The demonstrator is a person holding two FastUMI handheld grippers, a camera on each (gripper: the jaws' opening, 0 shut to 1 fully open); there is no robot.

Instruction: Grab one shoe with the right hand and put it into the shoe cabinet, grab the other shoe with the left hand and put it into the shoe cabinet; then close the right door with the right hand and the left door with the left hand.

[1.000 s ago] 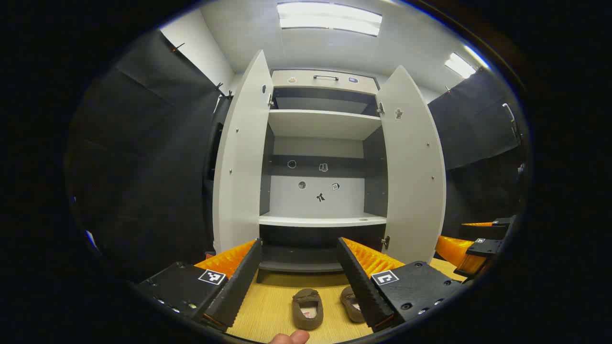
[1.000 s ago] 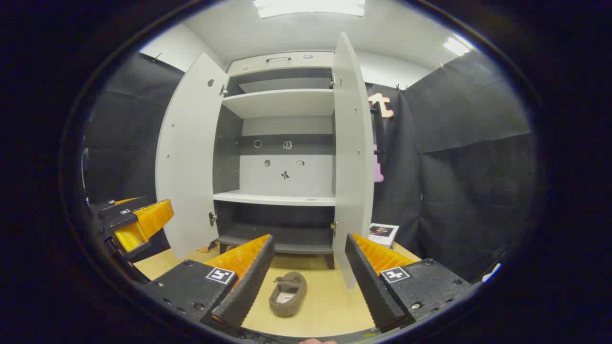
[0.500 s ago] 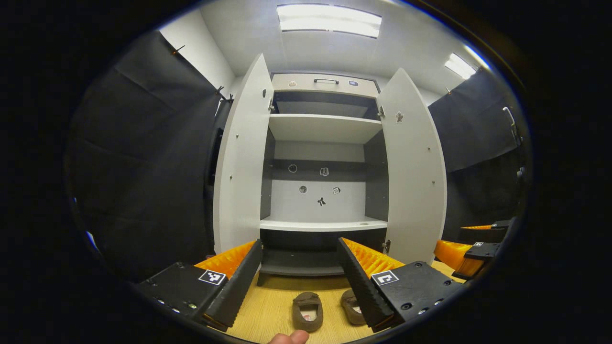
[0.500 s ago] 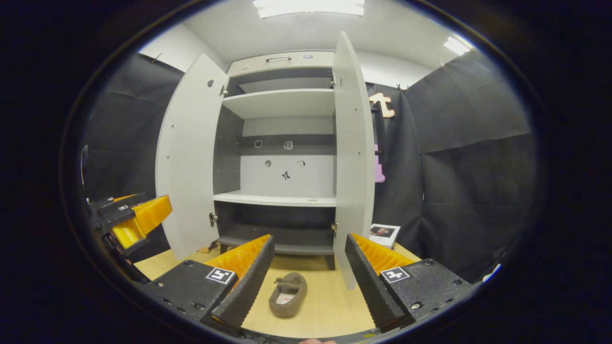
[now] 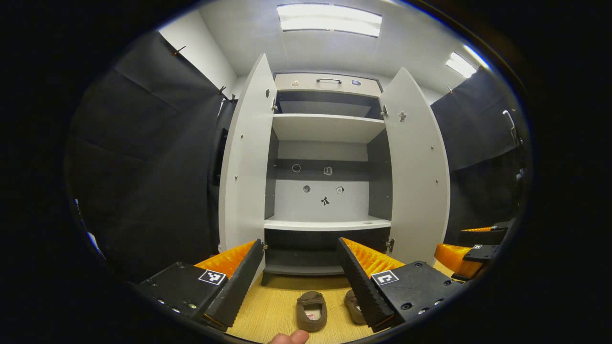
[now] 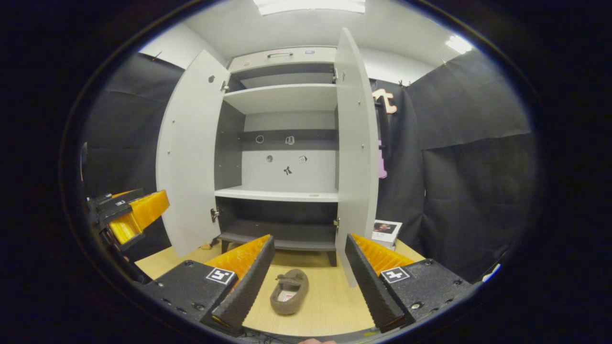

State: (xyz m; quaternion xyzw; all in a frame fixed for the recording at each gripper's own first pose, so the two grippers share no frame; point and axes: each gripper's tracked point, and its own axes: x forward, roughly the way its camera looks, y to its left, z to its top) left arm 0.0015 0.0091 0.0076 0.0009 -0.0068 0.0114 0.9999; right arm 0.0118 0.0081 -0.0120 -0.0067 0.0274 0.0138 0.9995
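The white shoe cabinet (image 5: 327, 129) stands ahead with both doors swung wide, left door (image 5: 246, 162) and right door (image 5: 416, 167). Two brown slip-on shoes lie on the wooden floor before it: one (image 5: 311, 311) in plain sight, the other (image 5: 352, 306) half hidden behind a finger. My left gripper (image 5: 300, 241) is open above them, holding nothing. In the right gripper view one shoe (image 6: 289, 297) lies between the fingers of my right gripper (image 6: 310, 237), which is open and well above it. The cabinet shelf (image 6: 279, 193) is bare.
Black cloth walls close in on both sides. A small white box (image 6: 386, 229) sits on the floor by the right door (image 6: 356, 143). The other gripper shows at the view's edge, the right one (image 5: 471, 260) and the left one (image 6: 131, 217). A person's fingertip (image 5: 289, 338) pokes in below.
Both grippers have shifted slightly, so the cabinet sits a little differently in each view. The shoes have not moved and both grippers stay open.
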